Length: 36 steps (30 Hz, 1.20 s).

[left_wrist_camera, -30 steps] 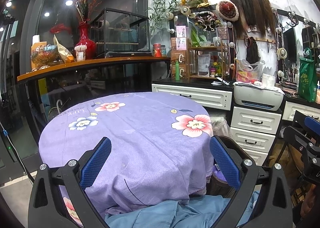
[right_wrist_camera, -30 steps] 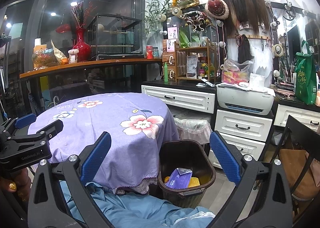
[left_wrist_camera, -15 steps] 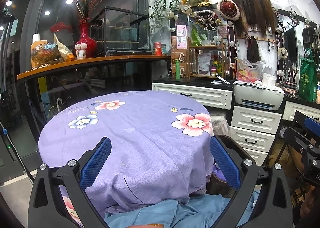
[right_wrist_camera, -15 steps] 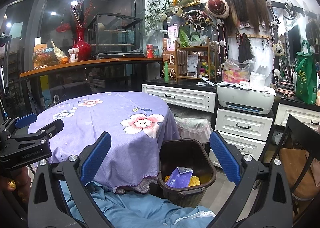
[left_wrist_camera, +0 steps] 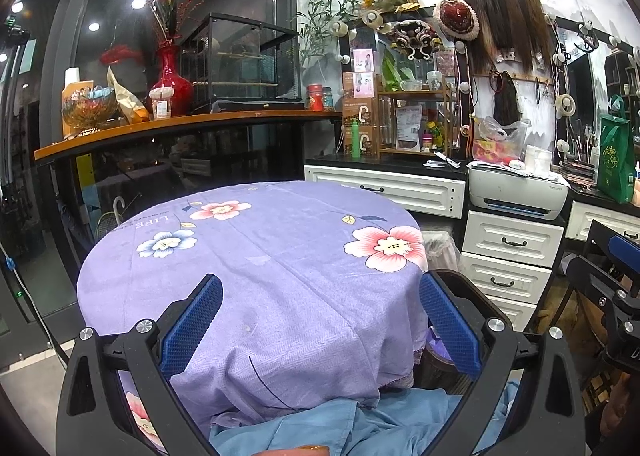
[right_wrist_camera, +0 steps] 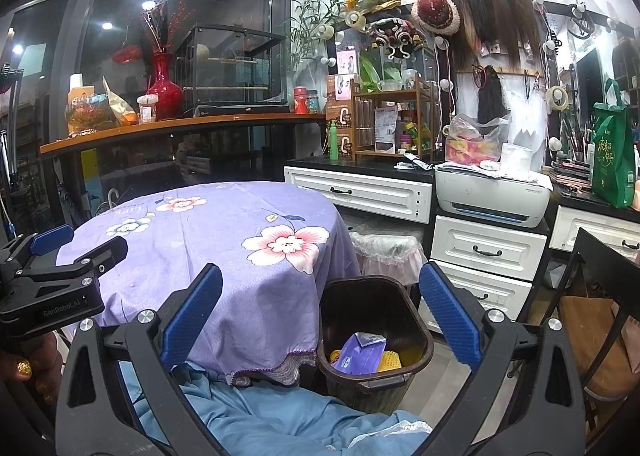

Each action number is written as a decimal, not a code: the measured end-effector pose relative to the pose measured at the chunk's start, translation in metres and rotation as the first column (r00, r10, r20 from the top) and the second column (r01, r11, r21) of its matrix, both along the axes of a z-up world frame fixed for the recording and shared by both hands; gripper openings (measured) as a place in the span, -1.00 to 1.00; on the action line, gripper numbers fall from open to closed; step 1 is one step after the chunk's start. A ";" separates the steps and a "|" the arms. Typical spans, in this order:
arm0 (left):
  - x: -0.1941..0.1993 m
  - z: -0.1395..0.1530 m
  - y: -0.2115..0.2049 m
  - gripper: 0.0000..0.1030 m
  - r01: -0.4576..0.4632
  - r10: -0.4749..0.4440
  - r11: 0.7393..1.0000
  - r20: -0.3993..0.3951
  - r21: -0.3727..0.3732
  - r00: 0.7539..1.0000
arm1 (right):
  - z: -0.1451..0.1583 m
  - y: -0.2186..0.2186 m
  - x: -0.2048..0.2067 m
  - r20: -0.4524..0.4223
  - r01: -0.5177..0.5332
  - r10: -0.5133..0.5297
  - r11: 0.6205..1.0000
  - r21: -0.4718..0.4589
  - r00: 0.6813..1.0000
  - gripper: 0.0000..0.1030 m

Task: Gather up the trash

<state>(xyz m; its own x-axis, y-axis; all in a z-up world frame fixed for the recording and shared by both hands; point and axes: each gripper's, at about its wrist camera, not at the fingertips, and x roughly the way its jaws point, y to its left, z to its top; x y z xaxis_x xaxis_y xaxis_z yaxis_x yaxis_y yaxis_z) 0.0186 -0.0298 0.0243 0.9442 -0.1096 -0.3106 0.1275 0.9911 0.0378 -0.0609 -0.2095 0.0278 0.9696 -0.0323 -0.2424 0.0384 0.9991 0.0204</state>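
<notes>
My left gripper gapes over the round table's purple floral cloth. Right of it, my right gripper, fingers spread and holding nothing, looks at the brown bin holding a purple wrapper, beside white drawers and a printer.

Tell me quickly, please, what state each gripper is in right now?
Left gripper: open, nothing between its fingers, above the purple tablecloth.
Right gripper: open, holding nothing, facing the brown trash bin.
</notes>
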 end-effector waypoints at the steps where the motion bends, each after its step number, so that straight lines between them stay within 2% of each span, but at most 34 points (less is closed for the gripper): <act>1: 0.000 0.000 0.000 0.89 0.000 0.000 1.000 0.000 0.000 1.000 | 0.000 0.000 0.000 0.000 0.000 0.000 1.000 0.000 1.000 0.89; 36: -0.002 -0.002 -0.001 0.89 -0.008 0.008 1.000 -0.001 0.005 1.000 | 0.001 -0.001 0.001 -0.006 -0.002 0.002 1.000 0.002 1.000 0.89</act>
